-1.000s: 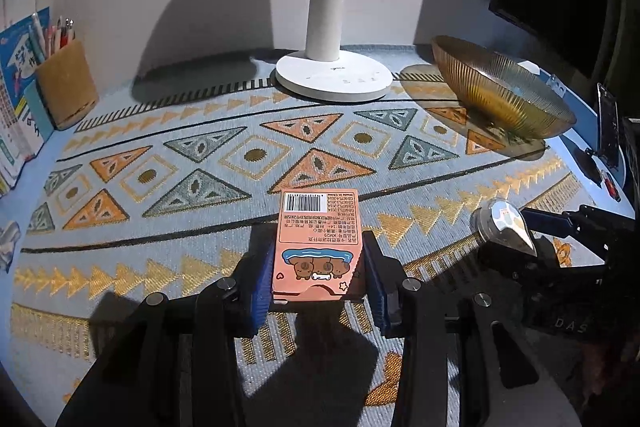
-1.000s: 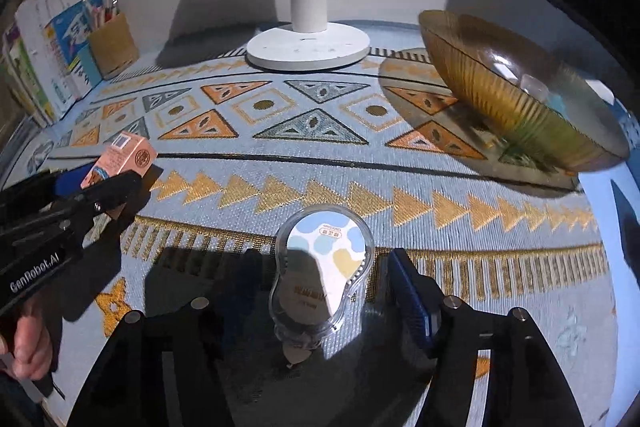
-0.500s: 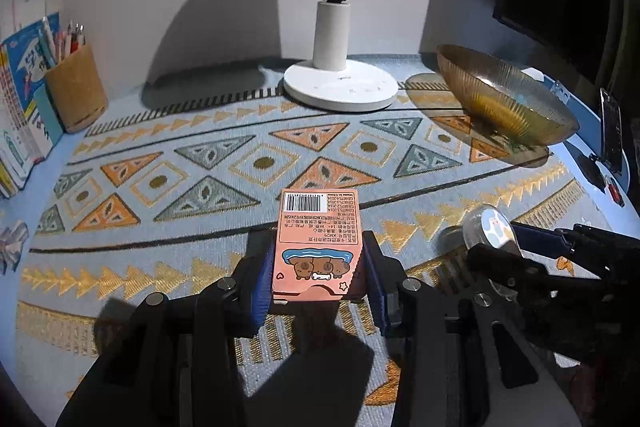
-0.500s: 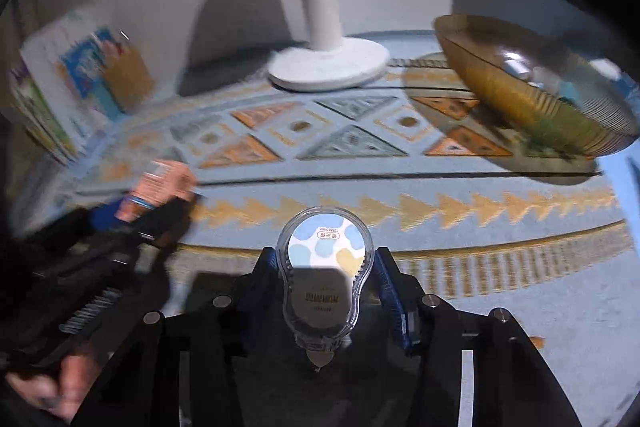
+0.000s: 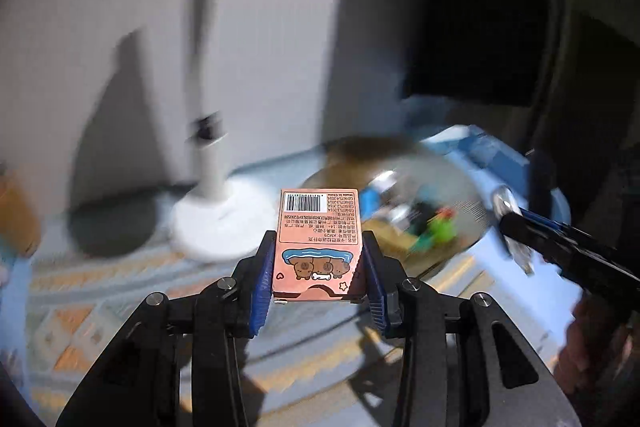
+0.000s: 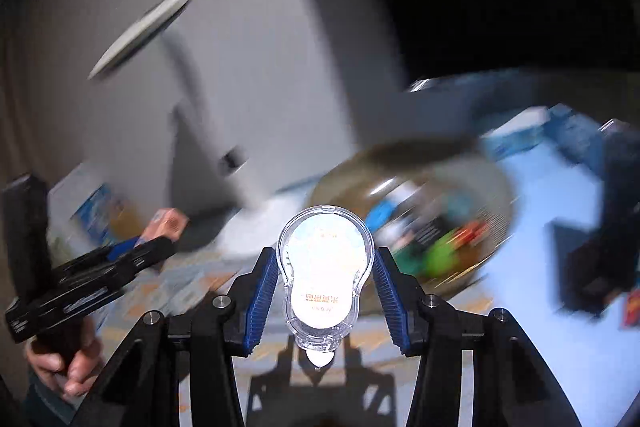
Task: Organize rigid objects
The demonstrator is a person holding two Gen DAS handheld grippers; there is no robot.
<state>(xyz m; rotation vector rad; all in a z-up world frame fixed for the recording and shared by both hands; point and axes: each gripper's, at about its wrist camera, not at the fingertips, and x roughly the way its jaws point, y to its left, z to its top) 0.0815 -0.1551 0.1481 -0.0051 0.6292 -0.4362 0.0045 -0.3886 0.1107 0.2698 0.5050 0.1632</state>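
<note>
Pads of the left tool [image 5: 318, 263] pinch the pink box [image 5: 319, 241], lifted above the blurred patterned mat [image 5: 100, 307]. The right tool [image 6: 325, 281] clamps the clear correction-tape dispenser [image 6: 323, 277] before the amber bowl [image 6: 492, 187]

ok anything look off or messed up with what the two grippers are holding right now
Nothing stands out. The left gripper holds the pink box squarely between its pads, undamaged. The right gripper holds the clear correction tape straight too. The bowl behind is too blurred to judge.
</note>
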